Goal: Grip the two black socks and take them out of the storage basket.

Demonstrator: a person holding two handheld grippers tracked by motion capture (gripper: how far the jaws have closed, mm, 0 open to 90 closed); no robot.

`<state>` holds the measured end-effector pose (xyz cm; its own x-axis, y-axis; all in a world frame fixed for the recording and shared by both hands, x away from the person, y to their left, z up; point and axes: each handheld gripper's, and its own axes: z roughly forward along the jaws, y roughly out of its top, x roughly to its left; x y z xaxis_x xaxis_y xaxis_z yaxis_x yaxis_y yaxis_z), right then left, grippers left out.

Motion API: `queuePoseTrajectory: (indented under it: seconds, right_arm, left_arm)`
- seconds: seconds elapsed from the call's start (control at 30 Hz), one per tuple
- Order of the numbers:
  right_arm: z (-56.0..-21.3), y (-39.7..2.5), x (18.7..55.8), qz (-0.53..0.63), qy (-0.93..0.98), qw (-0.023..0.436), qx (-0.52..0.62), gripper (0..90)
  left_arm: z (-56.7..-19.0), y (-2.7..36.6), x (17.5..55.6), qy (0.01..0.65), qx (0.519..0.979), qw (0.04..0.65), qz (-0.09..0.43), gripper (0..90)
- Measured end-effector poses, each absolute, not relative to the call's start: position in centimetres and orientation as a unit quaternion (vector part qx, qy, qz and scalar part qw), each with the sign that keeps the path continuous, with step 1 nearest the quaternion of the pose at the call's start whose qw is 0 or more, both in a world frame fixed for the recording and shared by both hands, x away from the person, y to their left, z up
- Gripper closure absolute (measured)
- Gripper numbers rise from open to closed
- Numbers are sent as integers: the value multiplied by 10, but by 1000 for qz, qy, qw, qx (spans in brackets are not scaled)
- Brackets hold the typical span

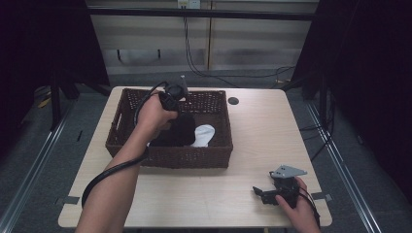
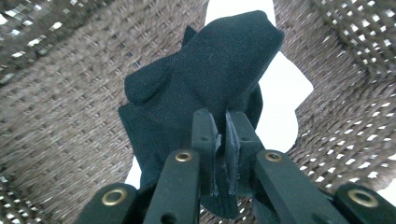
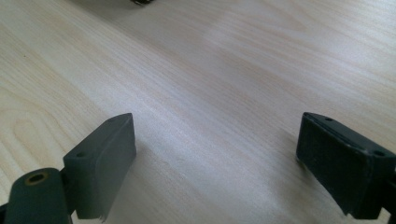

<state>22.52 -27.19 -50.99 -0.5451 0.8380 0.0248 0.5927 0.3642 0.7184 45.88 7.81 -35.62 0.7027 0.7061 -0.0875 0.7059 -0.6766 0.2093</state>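
Observation:
A black sock [image 2: 205, 79] hangs in my left gripper [image 2: 222, 133], whose jaws are shut on its fabric over the dark wicker basket [image 1: 218, 156]. In the high view the black sock [image 1: 180, 130] shows inside the basket just below the left gripper [image 1: 173, 109]. A white sock [image 1: 203, 135] lies on the basket floor beside it, and the white sock [image 2: 285, 93] appears behind the black one in the left gripper view. My right gripper [image 1: 259, 191] rests low over the table near the front right corner, open, nothing between its jaws [image 3: 217, 158].
The wooden table [image 1: 272, 131] has bare surface to the right of and in front of the basket. A small dark round hole [image 1: 233, 101] sits behind the basket's right corner. Cables trail on the floor beyond the table.

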Motion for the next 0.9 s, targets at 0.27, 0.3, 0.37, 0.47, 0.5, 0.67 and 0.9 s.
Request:
queuePoseTrajectory:
  seconds: [0.27, 0.3, 0.37, 0.47, 0.5, 0.67, 0.9]
  right_arm:
    - [-510, -272, 225, 349, 806, 176, 444, 112]
    - [-510, -272, 225, 349, 806, 175, 444, 112]
    - [-510, -272, 225, 350, 807, 176, 443, 112]
    - [-510, -272, 225, 349, 807, 177, 443, 112]
    - [-510, -272, 226, 351, 807, 178, 440, 112]
    - [-510, -272, 225, 349, 807, 177, 443, 112]
    - [-510, -272, 225, 348, 807, 176, 443, 112]
  left_arm:
    - [-384, 74, 463, 386, 917, 102, -12, 810]
    - [-385, 73, 463, 386, 917, 103, -12, 796]
    - [-387, 72, 462, 386, 917, 100, -12, 792]
    - [-387, 70, 462, 385, 918, 96, -16, 826]
    - [-385, 70, 462, 382, 920, 93, -15, 836]
    - [-369, 70, 461, 379, 921, 84, -17, 852]
    - [-331, 77, 459, 377, 921, 97, -10, 851]
